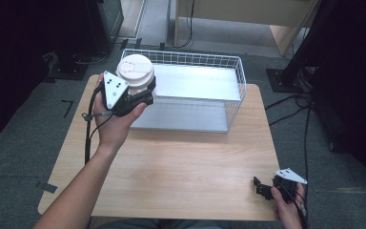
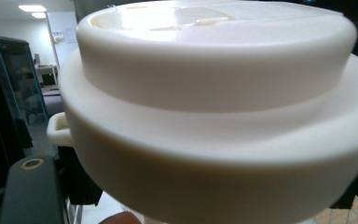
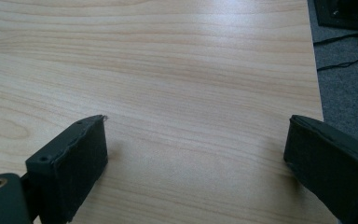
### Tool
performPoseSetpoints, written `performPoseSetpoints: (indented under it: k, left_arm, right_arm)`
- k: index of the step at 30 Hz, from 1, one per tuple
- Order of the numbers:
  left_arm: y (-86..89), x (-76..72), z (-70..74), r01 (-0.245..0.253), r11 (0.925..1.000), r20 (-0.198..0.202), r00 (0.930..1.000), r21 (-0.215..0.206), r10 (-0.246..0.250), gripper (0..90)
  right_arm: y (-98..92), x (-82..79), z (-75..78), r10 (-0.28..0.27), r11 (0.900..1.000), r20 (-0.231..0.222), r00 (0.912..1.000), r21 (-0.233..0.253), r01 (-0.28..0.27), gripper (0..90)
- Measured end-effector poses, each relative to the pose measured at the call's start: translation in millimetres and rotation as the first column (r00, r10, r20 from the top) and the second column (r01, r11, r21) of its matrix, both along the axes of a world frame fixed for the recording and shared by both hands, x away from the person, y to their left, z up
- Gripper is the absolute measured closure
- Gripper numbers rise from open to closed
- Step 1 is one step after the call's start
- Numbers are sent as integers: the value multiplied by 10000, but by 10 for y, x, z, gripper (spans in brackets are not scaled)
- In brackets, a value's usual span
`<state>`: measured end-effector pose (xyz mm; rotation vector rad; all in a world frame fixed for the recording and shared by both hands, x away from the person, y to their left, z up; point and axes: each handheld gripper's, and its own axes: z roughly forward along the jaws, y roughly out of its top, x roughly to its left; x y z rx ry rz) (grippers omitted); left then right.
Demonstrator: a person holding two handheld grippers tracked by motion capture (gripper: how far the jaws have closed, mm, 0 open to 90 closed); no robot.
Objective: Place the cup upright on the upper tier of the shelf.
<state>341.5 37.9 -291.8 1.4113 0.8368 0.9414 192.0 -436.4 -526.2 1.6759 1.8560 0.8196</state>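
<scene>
From above, the left gripper (image 1: 145, 90) pinches a white lidded cup (image 1: 136, 70) and holds it up over the far-left corner of a wire basket (image 1: 236, 71) standing at the far side of the wooden table (image 1: 181, 167) — the right gripper (image 1: 263, 187) rests low at the table's near-right corner. The left gripper view has the cup (image 2: 214, 116) pressed close against the lens, its cream lid topmost, with dark jaws on either side of it. In the right gripper view the two black jaws are spread wide apart over bare wood (image 3: 191, 70) — nothing lies between them.
</scene>
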Motion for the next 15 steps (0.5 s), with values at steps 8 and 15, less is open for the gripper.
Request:
performPoseSetpoints:
  k: [8,15]
  left_arm:
    - [-64,231,61,-160,9999,-34,9999,-48,160,162]
    - [-96,471,119,-382,9993,-307,9988,-54,381,162]
  right_arm:
    - [2,-2,2,49,10000,-19,10000,8,-49,59]
    - [1,-3,2,88,10000,-12,10000,32,-88,60]
